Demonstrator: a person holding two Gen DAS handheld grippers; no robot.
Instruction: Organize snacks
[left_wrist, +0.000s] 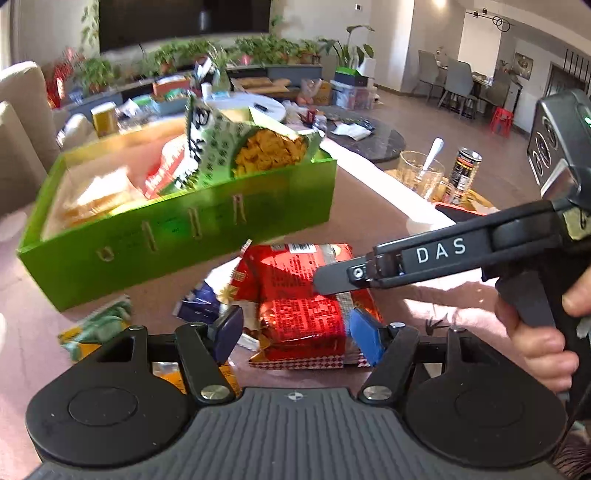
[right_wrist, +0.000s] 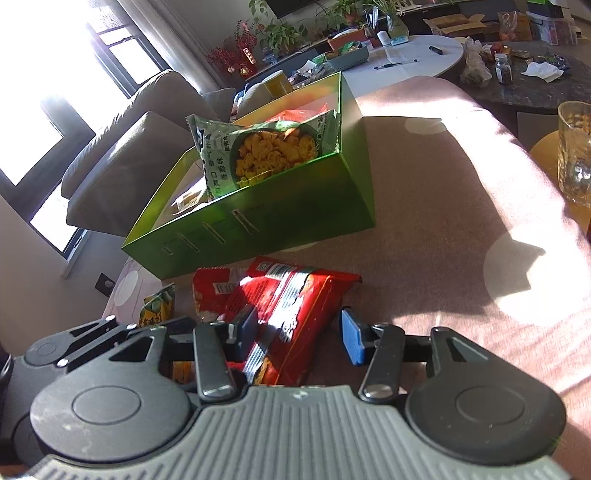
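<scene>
Mid-pickup of red snack packet (left_wrist: 303, 325) lying on tablecloth just before green box (left_wrist: 177, 236): left gripper (left_wrist: 295, 332) pads closed onto packet, right gripper (right_wrist: 299, 336) half-open astride it, unclamped; next probably needed lift into box.

A pink cloth-covered table (right_wrist: 424, 236) carries a green box (right_wrist: 295, 210) and loose snack packets (right_wrist: 295, 295) beside it.
</scene>
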